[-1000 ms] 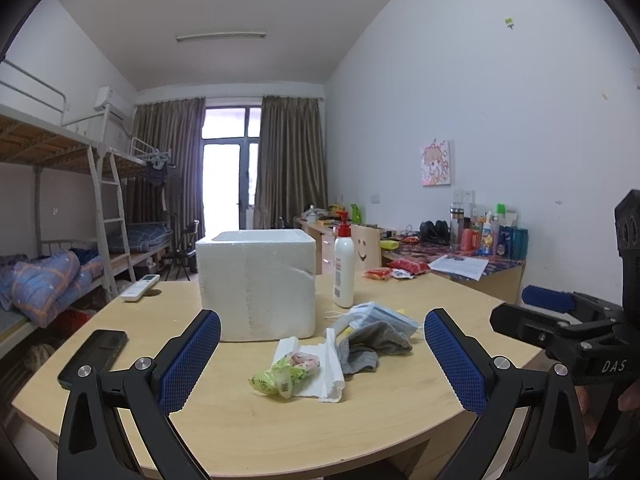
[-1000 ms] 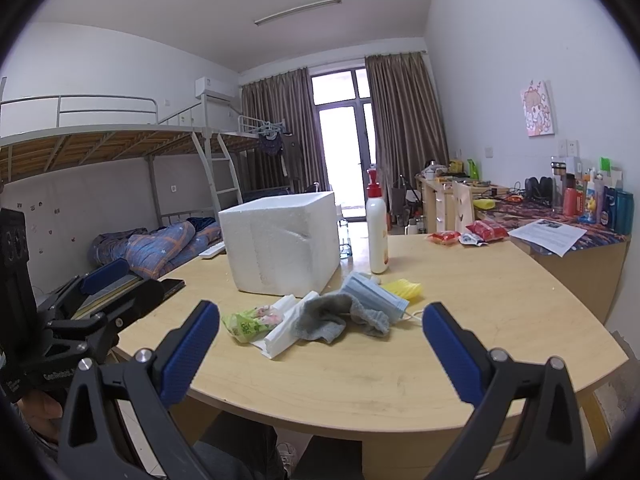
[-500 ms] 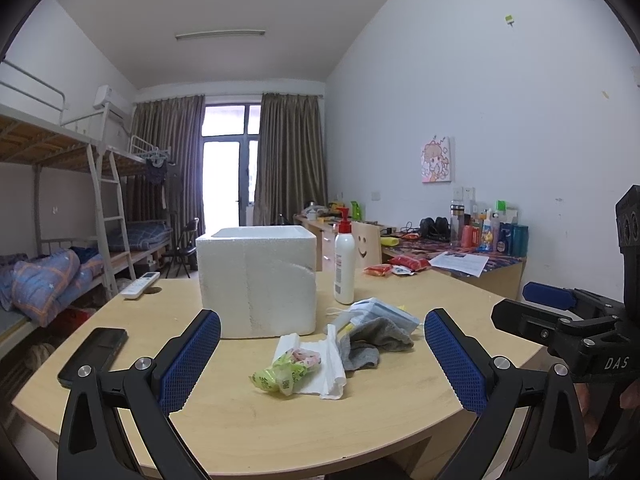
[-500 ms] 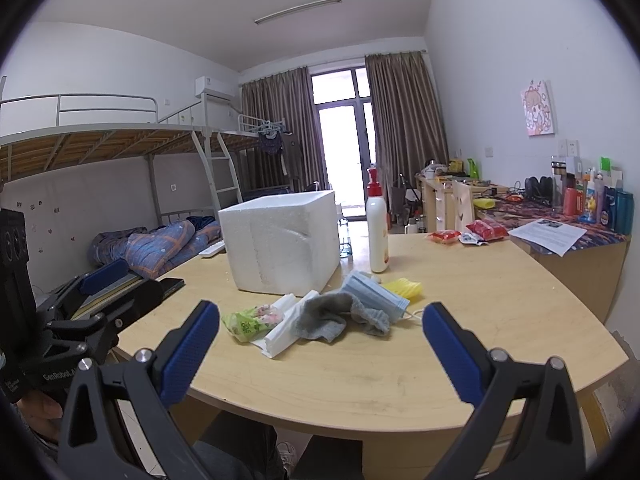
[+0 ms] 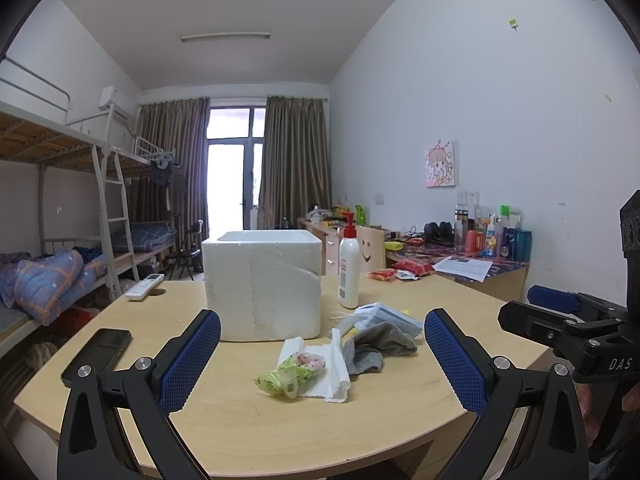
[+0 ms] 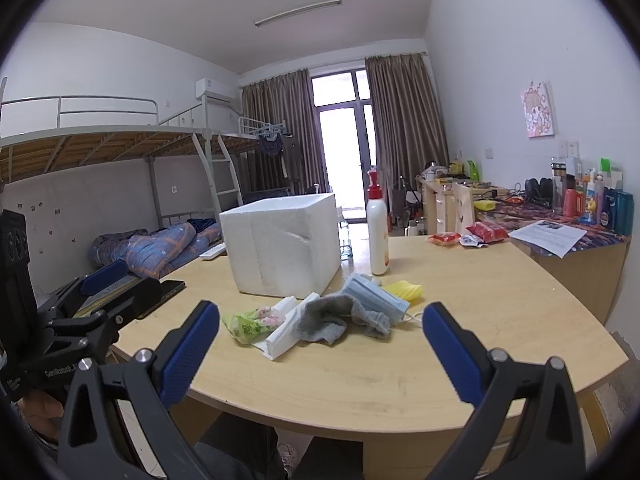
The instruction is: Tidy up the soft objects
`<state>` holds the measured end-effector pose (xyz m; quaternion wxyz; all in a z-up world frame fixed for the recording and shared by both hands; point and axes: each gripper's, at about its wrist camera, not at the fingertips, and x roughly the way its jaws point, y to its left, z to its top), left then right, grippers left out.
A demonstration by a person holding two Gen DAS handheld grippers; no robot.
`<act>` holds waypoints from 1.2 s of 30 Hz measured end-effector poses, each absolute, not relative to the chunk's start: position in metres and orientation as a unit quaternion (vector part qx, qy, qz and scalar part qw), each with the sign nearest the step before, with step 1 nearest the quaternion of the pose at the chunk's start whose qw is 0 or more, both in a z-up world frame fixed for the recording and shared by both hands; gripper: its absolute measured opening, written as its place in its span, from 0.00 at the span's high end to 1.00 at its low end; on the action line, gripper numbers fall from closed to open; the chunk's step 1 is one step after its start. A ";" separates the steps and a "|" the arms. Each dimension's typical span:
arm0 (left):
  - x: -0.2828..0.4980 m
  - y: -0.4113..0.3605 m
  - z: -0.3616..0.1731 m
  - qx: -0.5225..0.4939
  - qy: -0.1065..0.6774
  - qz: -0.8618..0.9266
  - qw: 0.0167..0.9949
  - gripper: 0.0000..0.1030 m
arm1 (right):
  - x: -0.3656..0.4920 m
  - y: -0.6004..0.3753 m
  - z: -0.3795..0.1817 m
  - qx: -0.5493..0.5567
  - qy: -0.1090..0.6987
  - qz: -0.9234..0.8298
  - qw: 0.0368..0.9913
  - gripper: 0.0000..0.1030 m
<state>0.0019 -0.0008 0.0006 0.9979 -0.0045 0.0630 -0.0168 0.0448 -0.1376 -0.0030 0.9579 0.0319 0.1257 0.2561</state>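
Observation:
A white foam box [image 5: 262,284] [image 6: 282,246], open on top, stands on the wooden table [image 5: 248,432]. In front of it lie a grey sock [image 5: 374,346] [image 6: 336,316], a blue face mask [image 5: 390,316] [image 6: 374,294], a white tissue [image 5: 326,364] [image 6: 286,330], a green crumpled wrapper [image 5: 284,376] [image 6: 248,322] and a yellow sponge [image 6: 402,290]. My left gripper [image 5: 322,358] is open and empty, above the near table edge, in front of the wrapper. My right gripper [image 6: 320,354] is open and empty, in front of the sock.
A white pump bottle [image 5: 349,266] [image 6: 378,236] stands right of the box. A black phone [image 5: 98,354] and a white remote [image 5: 144,286] lie at the left. Red snack packets [image 6: 466,236] lie at the far right. A cluttered desk [image 6: 560,224] adjoins the table.

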 end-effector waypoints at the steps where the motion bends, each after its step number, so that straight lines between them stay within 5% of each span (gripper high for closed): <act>1: 0.002 -0.001 0.001 -0.006 0.062 -0.016 0.998 0.01 | 0.044 -0.138 -0.003 0.033 0.124 0.257 0.958 0.00; 18: 0.007 0.001 -0.002 -0.009 0.065 -0.012 0.998 0.01 | 0.043 -0.133 -0.004 0.026 0.109 0.252 0.961 0.00; 36: 0.061 0.019 -0.016 -0.009 0.146 -0.009 0.989 0.01 | 0.094 -0.120 -0.017 0.026 0.180 0.258 0.949 0.00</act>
